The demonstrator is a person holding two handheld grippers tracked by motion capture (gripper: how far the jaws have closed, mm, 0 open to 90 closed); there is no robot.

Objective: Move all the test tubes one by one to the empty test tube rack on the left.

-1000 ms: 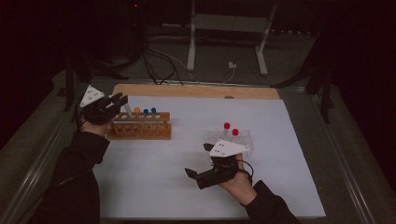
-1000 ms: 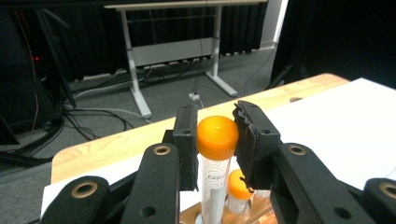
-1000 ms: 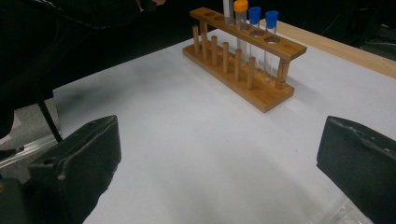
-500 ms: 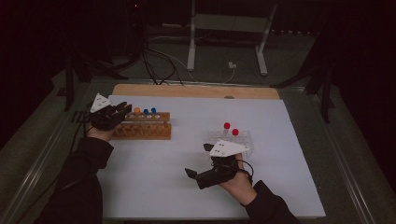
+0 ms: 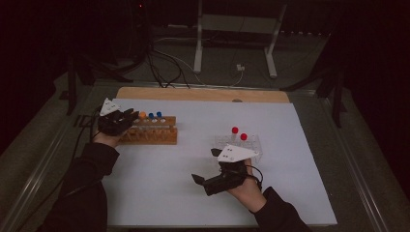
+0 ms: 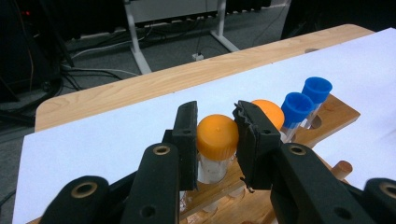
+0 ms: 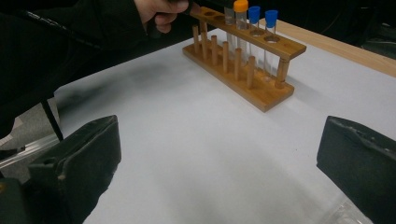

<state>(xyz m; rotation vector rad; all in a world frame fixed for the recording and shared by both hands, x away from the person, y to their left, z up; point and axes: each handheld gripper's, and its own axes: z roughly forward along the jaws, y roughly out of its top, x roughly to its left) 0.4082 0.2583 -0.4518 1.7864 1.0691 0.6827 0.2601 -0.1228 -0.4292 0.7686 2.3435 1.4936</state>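
an orange-capped tube [image 6: 216,140], seated in the wooden rack [image 6: 327,128], is pinched by the left gripper [image 6: 215,140] jaws, so the rack could be dragged over if pulled askew, while the right gripper [image 7: 219,154] jaws are spread.

Two red-capped tubes [image 5: 239,133], white mat [image 5: 203,193], wooden board [image 5: 203,94]

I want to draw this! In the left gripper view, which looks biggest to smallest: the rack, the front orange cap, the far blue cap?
1. Rack.
2. Front orange cap, though it's nearest the camera.
3. Far blue cap.
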